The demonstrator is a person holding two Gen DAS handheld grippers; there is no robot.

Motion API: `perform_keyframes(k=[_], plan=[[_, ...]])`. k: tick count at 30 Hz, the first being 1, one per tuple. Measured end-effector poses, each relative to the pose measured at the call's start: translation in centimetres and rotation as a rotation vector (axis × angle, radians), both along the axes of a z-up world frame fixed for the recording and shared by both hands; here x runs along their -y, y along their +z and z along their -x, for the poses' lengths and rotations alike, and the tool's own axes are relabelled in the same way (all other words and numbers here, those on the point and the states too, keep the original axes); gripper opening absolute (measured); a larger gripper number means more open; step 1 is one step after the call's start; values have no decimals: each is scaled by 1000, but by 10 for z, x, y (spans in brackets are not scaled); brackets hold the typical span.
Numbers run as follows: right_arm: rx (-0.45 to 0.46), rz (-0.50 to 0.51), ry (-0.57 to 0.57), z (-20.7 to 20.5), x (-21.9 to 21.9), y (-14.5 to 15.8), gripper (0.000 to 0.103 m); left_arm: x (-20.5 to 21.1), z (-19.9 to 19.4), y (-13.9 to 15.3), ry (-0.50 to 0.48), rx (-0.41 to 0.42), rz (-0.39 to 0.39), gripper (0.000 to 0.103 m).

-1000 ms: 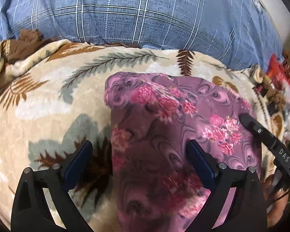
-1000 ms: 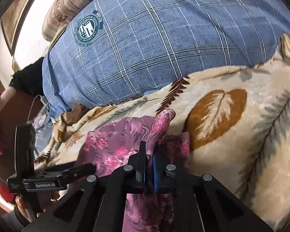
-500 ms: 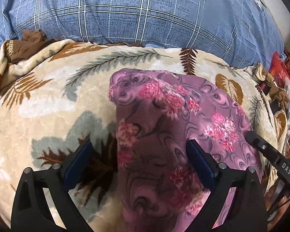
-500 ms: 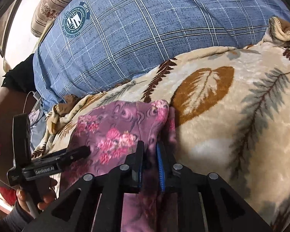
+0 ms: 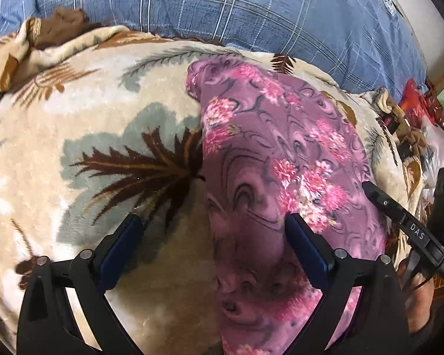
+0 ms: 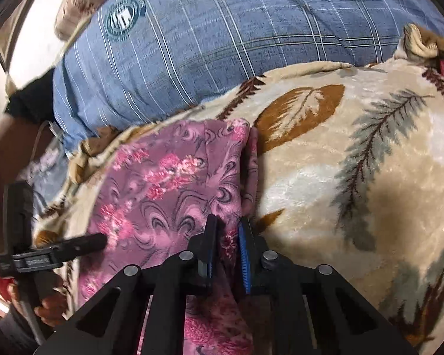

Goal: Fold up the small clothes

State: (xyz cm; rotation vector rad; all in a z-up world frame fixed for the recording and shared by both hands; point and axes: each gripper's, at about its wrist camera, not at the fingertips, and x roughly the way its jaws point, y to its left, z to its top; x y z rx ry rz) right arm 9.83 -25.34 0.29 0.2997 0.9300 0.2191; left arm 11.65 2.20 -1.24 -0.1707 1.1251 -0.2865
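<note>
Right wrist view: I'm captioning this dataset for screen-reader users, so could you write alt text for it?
The right gripper has its fingers nearly together around the edge of a purple floral garment lying on a beige leaf-print blanket. The left gripper reaches over the garment's other side, and a blue plaid pillow lies behind.

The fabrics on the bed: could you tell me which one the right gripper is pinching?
The purple floral garment; the right gripper pinches its edge, touching neither leaf-print blanket nor blue plaid pillow.
</note>
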Motion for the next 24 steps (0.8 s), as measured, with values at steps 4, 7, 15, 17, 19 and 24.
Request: perform_keyframes(k=[4,7,15,17,19,24], plan=[[35,-4,45,20,-1,24,31,-7,19,18,-25,43,26,98],[6,-2,39,37,1,17,52,-9,34,13,-39,23,49,98],[-10,-39,53,52,-3,3,15,4,53,-8,-58,-24,-5,98],[-32,-11,50,51,-3,0,20,4,58,-4,-56,-25,-9,98],[-20,-6,55,59,-6,11,26,0,68,4,-55,2,1,98],[12,47,101,89,-12,13,47,1,86,-5,-83,26,-31,98]])
